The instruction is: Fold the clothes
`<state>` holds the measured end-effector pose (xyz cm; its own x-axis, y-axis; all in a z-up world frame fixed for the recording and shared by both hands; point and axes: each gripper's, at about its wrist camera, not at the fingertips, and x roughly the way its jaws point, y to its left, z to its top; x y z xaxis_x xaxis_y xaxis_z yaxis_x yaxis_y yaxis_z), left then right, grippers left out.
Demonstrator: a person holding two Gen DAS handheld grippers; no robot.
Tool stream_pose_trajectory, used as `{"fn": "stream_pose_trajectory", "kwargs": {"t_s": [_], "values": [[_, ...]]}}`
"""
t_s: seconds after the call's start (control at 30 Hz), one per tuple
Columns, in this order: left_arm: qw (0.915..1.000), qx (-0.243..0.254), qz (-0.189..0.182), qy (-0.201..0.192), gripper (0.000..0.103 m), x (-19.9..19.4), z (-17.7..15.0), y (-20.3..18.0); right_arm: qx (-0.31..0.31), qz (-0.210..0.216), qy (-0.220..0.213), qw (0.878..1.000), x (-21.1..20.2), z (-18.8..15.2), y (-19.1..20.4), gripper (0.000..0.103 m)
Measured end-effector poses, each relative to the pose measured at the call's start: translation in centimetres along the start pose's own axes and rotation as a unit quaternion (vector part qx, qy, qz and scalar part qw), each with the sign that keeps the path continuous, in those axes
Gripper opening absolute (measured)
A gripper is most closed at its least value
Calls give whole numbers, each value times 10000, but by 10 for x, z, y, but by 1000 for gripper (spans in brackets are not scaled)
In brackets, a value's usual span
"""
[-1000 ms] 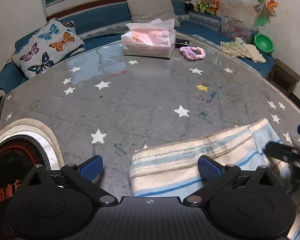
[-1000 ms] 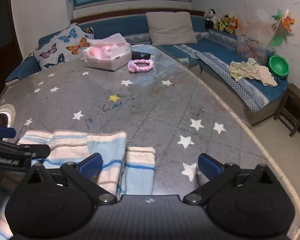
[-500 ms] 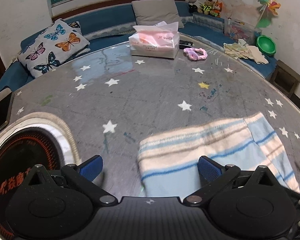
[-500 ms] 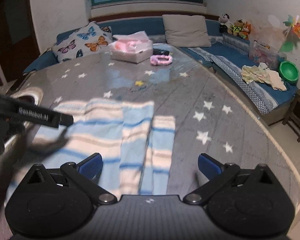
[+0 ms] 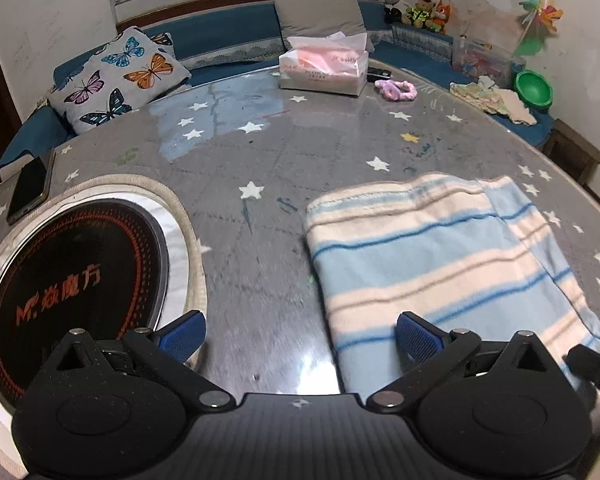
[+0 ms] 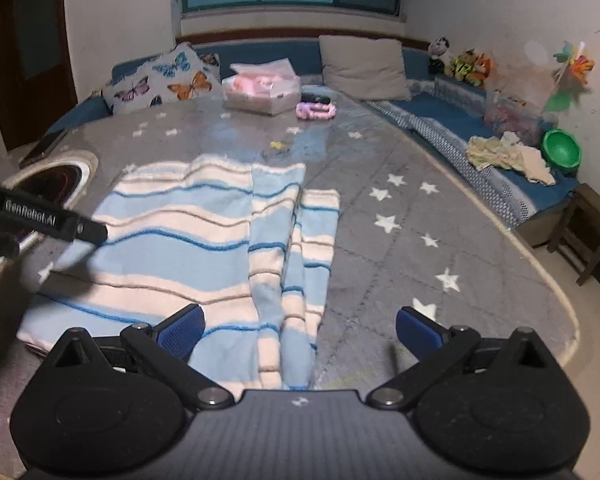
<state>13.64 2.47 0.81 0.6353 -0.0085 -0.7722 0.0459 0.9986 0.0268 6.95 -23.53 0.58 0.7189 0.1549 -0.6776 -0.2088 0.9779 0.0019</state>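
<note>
A blue and cream striped garment [image 5: 440, 256] lies folded flat on the grey star-patterned table [image 5: 260, 152]. My left gripper [image 5: 300, 334] hovers open above its near left edge, nothing between the fingers. In the right wrist view the same garment [image 6: 188, 240] spreads out ahead, with a narrower folded strip along its right side. My right gripper [image 6: 298, 330] is open above the garment's near edge and holds nothing. The left gripper's black body [image 6: 40, 220] shows at the left of that view.
A round induction cooker [image 5: 76, 276] sits in the table at the left, a phone [image 5: 30, 192] beyond it. At the far side lie a tissue box [image 5: 324, 70] and a pink scrunchie [image 5: 396, 90]. A blue bench with cushions [image 6: 364, 66] rings the table.
Both grippers have risen and pulled back from the garment, so more of it shows. The garment lies flat on the table, released.
</note>
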Motion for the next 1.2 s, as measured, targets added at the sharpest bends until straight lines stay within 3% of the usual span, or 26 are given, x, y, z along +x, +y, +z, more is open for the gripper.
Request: {"fn": "stream_pose_trajectory", "kwargs": {"t_s": [0.33,0.73,0.93,1.0,1.2], "values": [[9999,103,18,90,103,-5,-21,-9,105,-7,-48,9999,-11,-16,-2,102],[9999,133,-7,78,103,-5,-21,-8,515,318,-86,9981,-7,-20,-7,89],[9998,-59,-144,112,95,0,-13,-2,604,526,-12,9968,8,-6,-9,83],[9997,-95,-189,141,90,2,-11,-1,698,603,28,9957,14,0,-9,74],[9990,-201,-324,227,88,10,-4,2,749,521,23,9958,29,10,-7,74]]}}
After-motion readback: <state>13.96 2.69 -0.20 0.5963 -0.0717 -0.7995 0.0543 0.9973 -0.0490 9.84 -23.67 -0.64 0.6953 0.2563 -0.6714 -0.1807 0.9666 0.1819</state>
